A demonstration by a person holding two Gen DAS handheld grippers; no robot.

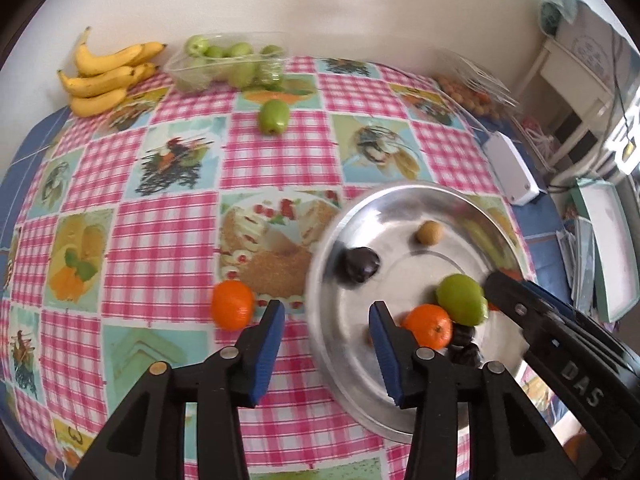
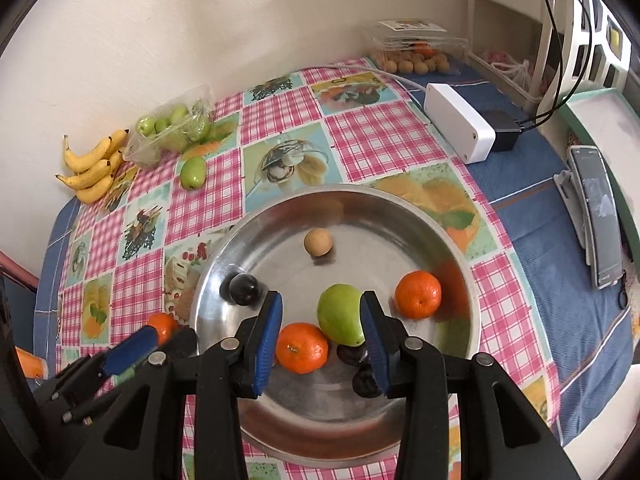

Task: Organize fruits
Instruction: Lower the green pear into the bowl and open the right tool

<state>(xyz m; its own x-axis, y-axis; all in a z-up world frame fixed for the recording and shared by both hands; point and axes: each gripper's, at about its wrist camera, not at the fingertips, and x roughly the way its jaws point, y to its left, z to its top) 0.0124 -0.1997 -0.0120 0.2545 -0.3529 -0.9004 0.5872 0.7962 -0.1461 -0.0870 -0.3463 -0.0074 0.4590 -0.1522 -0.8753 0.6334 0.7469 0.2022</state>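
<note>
right wrist: both grippers' fingers spread, right gripper [image 2: 320, 322] inside metal bowl [image 2: 460, 256] rim.

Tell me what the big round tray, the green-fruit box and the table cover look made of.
Round tray: metal, probably stainless steel; silvery, glossy, mirrors the fruit.
Green-fruit box: thin clear plastic; fruit shows through, walls look crinkled.
Table cover: printed checks and fruit pictures with a slight sheen; possibly vinyl or oilcloth, hard to confirm.
</note>
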